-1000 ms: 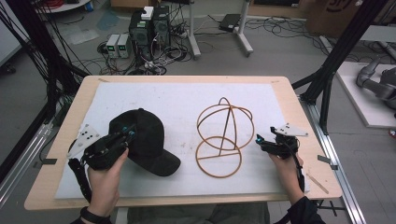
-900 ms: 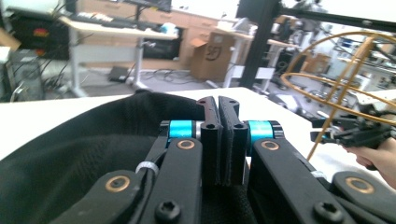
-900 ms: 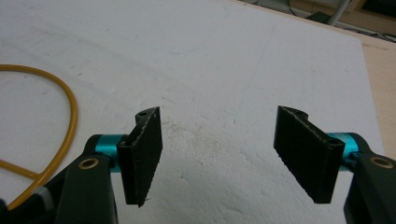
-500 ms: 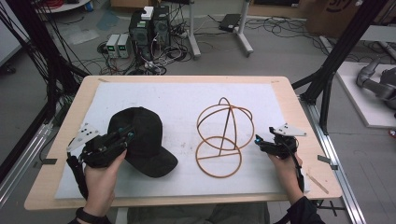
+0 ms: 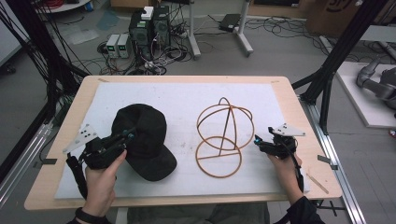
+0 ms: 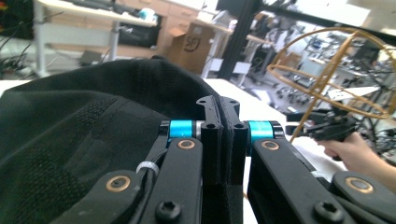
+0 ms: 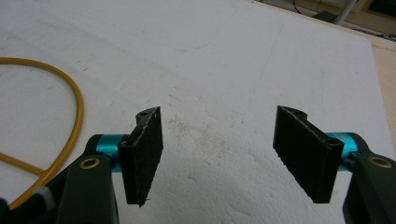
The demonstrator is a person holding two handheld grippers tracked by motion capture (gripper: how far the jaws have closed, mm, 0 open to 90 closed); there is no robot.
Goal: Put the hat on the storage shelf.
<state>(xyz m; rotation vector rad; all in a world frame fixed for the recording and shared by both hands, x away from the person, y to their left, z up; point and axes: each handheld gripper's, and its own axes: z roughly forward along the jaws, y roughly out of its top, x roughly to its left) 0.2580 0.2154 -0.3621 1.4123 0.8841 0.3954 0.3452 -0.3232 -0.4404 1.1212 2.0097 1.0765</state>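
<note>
The left claw [image 5: 122, 138], whose jaws have just closed, is clamped on the black cap [image 5: 142, 140] lying on the white surface [image 5: 187, 100] beside the wire stand [image 5: 224, 137], apparently ready for lifting onto it, while the right claw [image 7: 219, 154] waits apart.

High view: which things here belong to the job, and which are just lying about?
In the job:
black cap
wire cap stand
left hand-held gripper, shut on the cap
right hand-held gripper, open

Lying about:
computer boxes on the floor
cardboard box
</note>
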